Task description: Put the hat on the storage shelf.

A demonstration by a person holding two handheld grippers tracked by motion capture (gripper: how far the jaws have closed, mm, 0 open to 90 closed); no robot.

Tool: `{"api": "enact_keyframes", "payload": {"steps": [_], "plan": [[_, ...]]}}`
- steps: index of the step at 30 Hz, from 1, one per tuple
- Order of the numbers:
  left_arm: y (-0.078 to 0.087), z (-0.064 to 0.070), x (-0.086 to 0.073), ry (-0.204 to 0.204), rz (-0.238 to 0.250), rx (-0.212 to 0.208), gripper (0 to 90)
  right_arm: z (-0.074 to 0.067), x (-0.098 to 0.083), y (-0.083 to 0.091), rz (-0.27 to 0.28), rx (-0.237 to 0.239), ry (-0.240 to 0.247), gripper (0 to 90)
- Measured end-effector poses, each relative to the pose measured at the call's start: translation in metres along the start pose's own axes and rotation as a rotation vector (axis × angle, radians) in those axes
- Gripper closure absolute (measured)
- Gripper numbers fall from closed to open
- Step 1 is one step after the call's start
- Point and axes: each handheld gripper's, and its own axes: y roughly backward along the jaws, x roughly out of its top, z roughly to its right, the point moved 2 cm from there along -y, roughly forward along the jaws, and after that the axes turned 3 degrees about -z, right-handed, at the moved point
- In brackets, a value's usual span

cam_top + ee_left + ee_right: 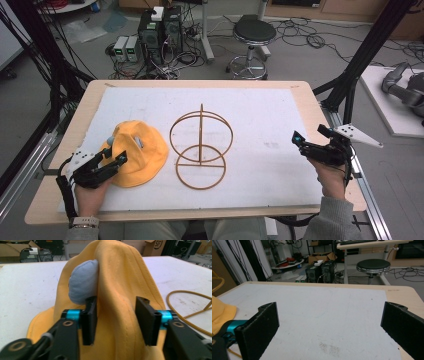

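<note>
At the left of the high view, the left gripper (pixel 116 156) sits at the near edge of a yellow hat (pixel 137 155), which lies on the white mat (pixel 260 115) covering the wooden table (pixel 75 130). In the left gripper view the jaws stand apart on either side of a raised fold of the hat's fabric (pixel 117 290); whether the pads actually press the cloth cannot be told. A pale blue-grey pad (pixel 83 287) shows on the hat, just above the left-hand jaw. Just right of the hat, near the middle of the mat, stands a wire stand (pixel 201 147) made of thin tan hoops: one ring lies flat on the mat and another rises upright around a central post. Well apart from it, at the right edge of the mat, the right gripper (pixel 299 141) is held above the table, and the right gripper view shows its jaws spread wide over bare mat. On the floor beyond the table stands a black round stool (pixel 254 32).
</note>
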Motion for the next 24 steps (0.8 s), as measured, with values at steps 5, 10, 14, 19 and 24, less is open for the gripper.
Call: {"api": "enact_keyframes", "payload": {"steps": [5,10,14,19,24], "plan": [[-0.0001,0.0015,0.0002,-0.010,-0.003,-0.005,63.7,0.0009,0.0000,0.0003,0.003,-0.001,-0.003,1.2],[0.0001,0.0031,0.0005,-0.026,-0.020,-0.003,80.3,0.0007,0.0001,0.0007,0.006,0.002,-0.004,1.2],[0.0019,0.0052,0.0018,-0.049,-0.005,0.019,85.4,0.0009,0.0000,0.0004,0.005,0.001,-0.002,1.2],[0.0048,0.0057,0.0039,-0.060,0.019,0.031,87.6,0.0013,-0.0002,0.0007,0.004,-0.002,-0.006,1.2],[0.0080,0.0077,0.0067,-0.063,0.058,0.030,87.7,0.0019,-0.0004,0.0005,0.004,-0.004,-0.006,1.2]]}}
